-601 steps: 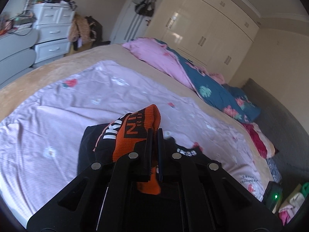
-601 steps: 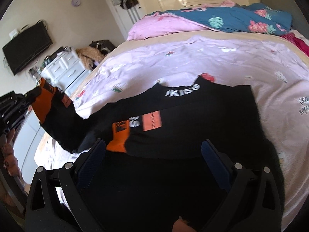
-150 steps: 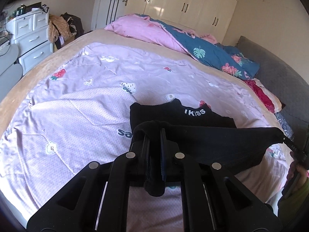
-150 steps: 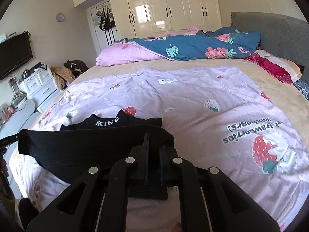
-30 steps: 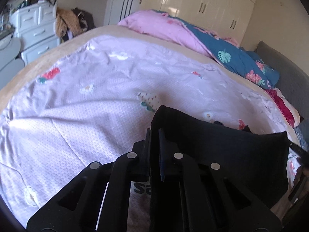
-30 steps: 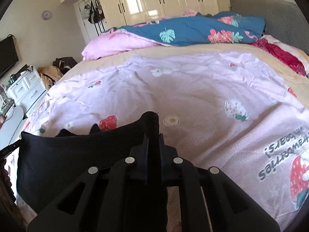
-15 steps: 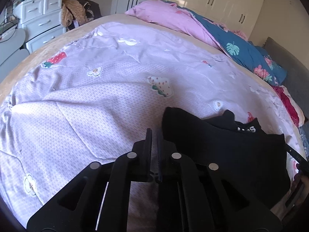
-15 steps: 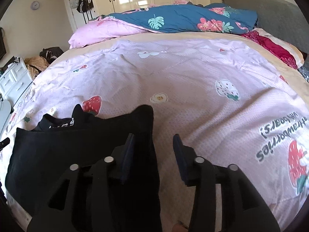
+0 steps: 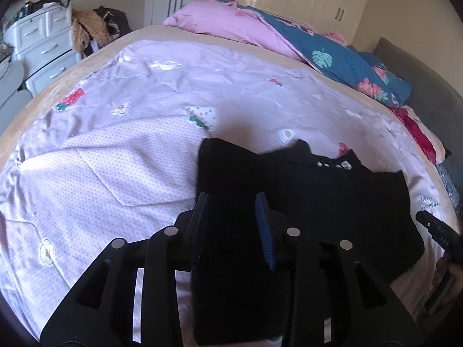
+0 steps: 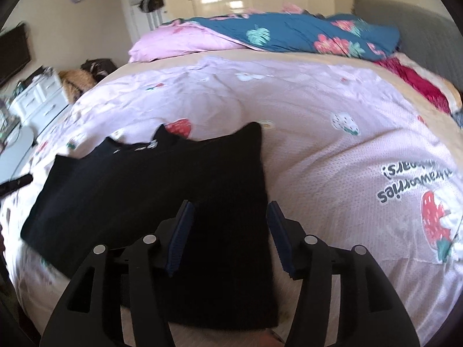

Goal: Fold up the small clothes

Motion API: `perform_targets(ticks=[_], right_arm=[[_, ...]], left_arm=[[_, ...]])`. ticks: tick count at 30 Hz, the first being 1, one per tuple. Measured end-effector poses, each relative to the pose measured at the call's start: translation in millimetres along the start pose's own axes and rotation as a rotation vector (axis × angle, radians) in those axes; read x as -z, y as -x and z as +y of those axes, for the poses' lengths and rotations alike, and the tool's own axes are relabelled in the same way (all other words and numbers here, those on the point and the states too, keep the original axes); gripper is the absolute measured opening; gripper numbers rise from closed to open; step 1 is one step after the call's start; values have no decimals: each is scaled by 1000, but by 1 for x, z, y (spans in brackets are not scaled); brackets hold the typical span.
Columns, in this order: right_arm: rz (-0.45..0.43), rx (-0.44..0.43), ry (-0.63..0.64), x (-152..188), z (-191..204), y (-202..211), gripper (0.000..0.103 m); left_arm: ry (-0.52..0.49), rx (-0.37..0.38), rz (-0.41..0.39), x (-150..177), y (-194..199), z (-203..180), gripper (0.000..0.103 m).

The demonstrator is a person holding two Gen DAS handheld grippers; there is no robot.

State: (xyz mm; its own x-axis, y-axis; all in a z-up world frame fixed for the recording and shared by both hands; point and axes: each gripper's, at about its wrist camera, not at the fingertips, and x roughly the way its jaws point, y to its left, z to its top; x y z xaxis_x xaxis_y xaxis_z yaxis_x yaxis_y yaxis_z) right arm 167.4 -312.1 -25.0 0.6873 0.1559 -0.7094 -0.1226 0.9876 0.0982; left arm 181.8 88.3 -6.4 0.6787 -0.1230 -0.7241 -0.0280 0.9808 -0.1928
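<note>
A small black garment (image 9: 312, 202) lies folded flat on the pink strawberry-print sheet (image 9: 115, 150), its white-lettered collar at the far edge. It also shows in the right wrist view (image 10: 162, 182). My left gripper (image 9: 231, 202) is open, its jaws apart over the garment's left edge. My right gripper (image 10: 228, 205) is open, its jaws apart over the garment's right edge. Neither holds the cloth. The right gripper's tip shows at the far right of the left wrist view (image 9: 439, 237).
A pink and blue floral duvet (image 9: 289, 37) is heaped at the back of the bed. White drawers (image 9: 43, 46) stand to the left. A grey headboard (image 10: 405, 29) and a red cloth (image 10: 416, 86) are on the right.
Both grippers have opened and let go of the garment's folded edge. The garment now lies flat on the sheet, and both grippers have drawn back a little.
</note>
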Motion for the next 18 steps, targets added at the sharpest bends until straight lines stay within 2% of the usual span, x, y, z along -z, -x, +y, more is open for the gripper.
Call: perform_targets(ticks=[2, 8, 14, 18], right_arm=[[4, -5, 42, 3, 11, 5, 58], [55, -35, 134, 20, 39, 8, 58], [161, -25, 124, 35, 39, -2, 58], [207, -9, 107, 50, 33, -7, 59]], left_arm=[[-7, 10, 12, 4, 2, -6, 28], [-25, 43, 61, 21, 2, -20, 29], [-36, 40, 148, 46, -12, -23, 33], [-37, 33, 155, 58, -14, -21, 33]])
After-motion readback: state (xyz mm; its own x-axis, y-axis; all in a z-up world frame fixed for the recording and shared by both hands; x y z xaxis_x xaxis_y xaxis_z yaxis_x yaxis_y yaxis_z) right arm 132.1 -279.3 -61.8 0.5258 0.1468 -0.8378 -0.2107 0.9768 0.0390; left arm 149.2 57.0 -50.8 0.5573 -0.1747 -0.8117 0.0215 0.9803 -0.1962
